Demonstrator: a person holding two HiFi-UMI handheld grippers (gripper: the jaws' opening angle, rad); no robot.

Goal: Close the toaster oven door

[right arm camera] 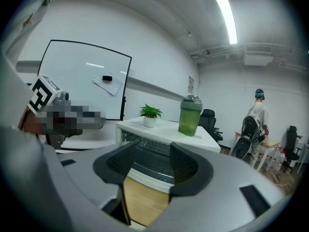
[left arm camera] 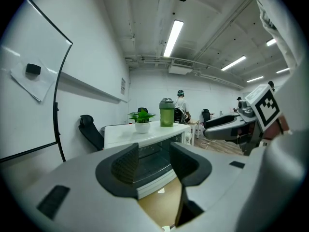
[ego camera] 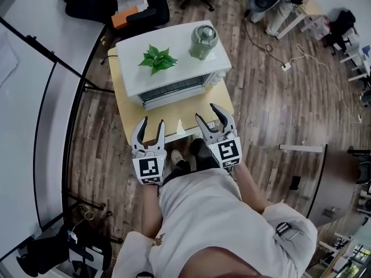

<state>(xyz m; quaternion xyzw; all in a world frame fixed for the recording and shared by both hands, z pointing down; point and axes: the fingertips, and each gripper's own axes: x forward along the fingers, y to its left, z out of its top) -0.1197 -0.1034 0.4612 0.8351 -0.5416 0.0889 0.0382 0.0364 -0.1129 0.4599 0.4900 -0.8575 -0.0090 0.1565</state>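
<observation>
The white box-shaped toaster oven [ego camera: 186, 69] sits on a pale wooden table [ego camera: 124, 113], just beyond both grippers. The left gripper [ego camera: 153, 124] and right gripper [ego camera: 207, 113] have their jaws apart, holding nothing. The head view looks down on the oven's top. The gripper views look level into its open front, at the wire rack [right arm camera: 153, 159].

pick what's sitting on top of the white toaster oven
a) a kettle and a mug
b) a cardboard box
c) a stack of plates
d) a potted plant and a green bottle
d: the head view shows a small potted plant and a green bottle standing on the flat top of the toaster oven.
</observation>
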